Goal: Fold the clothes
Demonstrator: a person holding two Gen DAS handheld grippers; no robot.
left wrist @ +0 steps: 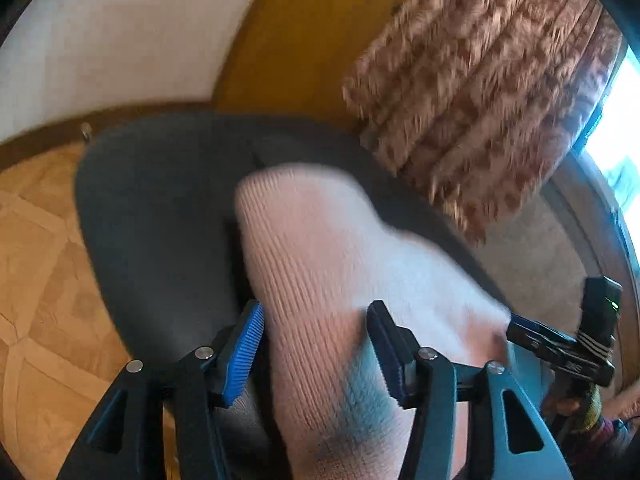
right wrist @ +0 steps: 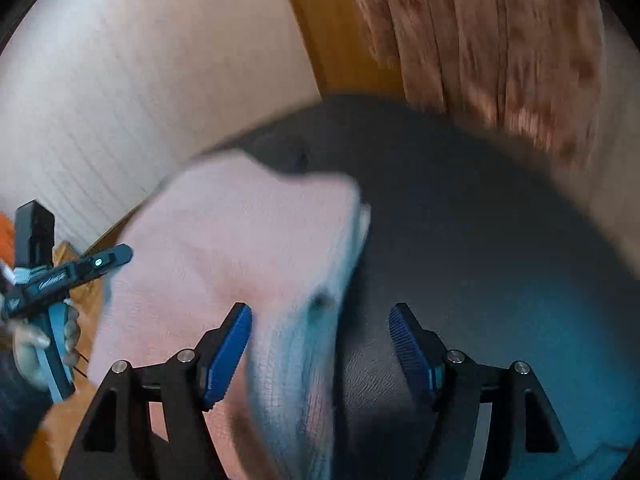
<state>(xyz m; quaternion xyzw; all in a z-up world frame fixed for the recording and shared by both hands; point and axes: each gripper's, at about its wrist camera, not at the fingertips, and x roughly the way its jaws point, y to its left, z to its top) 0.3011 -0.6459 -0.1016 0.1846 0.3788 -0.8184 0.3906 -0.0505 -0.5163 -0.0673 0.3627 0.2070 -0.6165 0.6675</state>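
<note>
1. Between the spread fingers of the left hand-held gripper [left wrist: 316, 346], a pink ribbed knit garment [left wrist: 320, 248] is lying, its long axis running straight away from the jaws.
2. Beside it, the right hand-held gripper [right wrist: 320, 344] is also standing open, pinching nothing; the cloth's edge is sitting toward its left finger [right wrist: 230, 354], so the left side is nearer the bulk.
3. Underneath, a dark grey worktop [left wrist: 160, 208] is carrying the garment; whether it is already folded, blur is hiding.
4. Farther off, a patterned curtain [left wrist: 480, 100] is hanging.
</note>
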